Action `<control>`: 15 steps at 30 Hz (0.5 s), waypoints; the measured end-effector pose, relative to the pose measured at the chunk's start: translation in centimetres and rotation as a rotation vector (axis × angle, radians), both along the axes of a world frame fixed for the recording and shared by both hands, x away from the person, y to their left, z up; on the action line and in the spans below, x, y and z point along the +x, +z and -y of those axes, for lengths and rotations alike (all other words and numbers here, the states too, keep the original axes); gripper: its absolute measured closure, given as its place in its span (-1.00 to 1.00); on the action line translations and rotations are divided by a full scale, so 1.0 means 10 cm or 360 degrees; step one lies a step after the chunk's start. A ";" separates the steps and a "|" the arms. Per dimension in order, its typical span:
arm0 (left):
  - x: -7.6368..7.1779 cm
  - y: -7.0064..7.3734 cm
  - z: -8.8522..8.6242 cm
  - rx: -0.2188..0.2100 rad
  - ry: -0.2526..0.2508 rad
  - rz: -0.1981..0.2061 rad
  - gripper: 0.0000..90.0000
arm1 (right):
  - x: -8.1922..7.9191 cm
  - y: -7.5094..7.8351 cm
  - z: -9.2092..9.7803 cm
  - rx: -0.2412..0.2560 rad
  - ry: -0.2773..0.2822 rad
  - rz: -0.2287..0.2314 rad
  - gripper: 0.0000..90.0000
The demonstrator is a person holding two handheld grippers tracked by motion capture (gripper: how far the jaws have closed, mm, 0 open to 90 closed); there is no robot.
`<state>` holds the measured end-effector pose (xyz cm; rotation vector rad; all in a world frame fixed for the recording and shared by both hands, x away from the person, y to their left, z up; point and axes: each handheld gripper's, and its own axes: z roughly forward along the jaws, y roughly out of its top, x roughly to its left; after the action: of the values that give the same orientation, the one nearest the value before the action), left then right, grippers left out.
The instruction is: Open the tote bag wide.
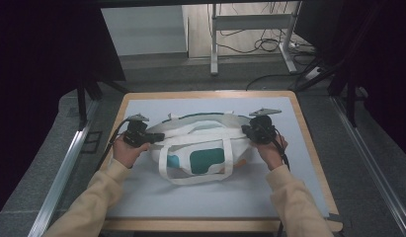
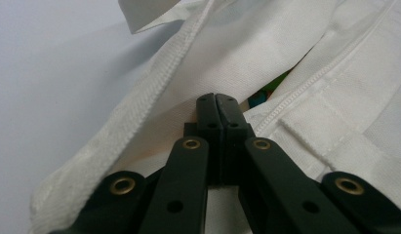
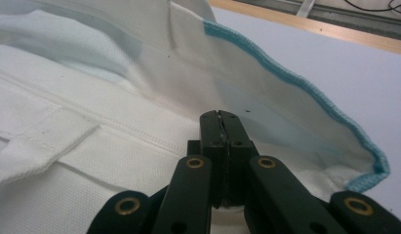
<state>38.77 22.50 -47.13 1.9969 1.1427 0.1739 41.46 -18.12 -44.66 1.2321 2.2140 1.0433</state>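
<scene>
A white canvas tote bag point(image 1: 205, 143) with teal printed patches and a teal-edged lining lies flat on the pale mat; its looped handle point(image 1: 195, 180) points toward me. My left gripper point(image 1: 158, 137) is at the bag's left end, my right gripper point(image 1: 246, 130) at its right end. In the left gripper view the jaws point(image 2: 216, 97) are pressed together on a fold of the white fabric point(image 2: 247, 53) near the stitched hem. In the right gripper view the jaws point(image 3: 220, 114) are likewise closed on the cloth point(image 3: 90, 136), just under the teal rim point(image 3: 305, 92).
The mat covers a wood-edged table point(image 1: 309, 143). Bare mat lies in front of and behind the bag. Beyond the table are grey floor, white desk legs point(image 1: 214, 49) and loose cables point(image 1: 269, 44). Dark curtains stand at both sides.
</scene>
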 end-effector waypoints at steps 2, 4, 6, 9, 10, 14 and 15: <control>-0.01 0.02 -0.01 -0.0008 -0.0011 0.0010 1.00 | -0.01 0.03 0.00 0.0005 0.0000 0.0016 0.98; -0.02 0.04 0.00 -0.0017 -0.0013 0.0016 1.00 | -0.01 0.03 0.00 0.0007 0.0001 0.0017 0.98; -0.02 0.06 -0.01 -0.0021 -0.0017 0.0023 1.00 | 0.00 0.05 0.01 0.0016 0.0003 0.0023 0.99; -0.03 0.09 -0.01 -0.0036 -0.0012 0.0030 1.00 | -0.01 0.07 0.01 0.0022 0.0005 0.0029 0.98; -0.03 0.10 -0.02 -0.0041 -0.0015 0.0034 1.00 | -0.01 0.08 0.01 0.0025 0.0007 0.0034 0.98; -0.06 0.16 -0.03 -0.0061 -0.0021 0.0055 1.00 | -0.02 0.12 0.01 0.0042 0.0013 0.0053 0.98; -0.08 0.18 -0.03 -0.0075 -0.0019 0.0061 1.00 | -0.03 0.15 0.01 0.0048 0.0012 0.0064 0.98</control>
<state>38.02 22.78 -45.31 1.9508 1.1009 0.1769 41.19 -18.21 -43.20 1.2058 2.1819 1.0990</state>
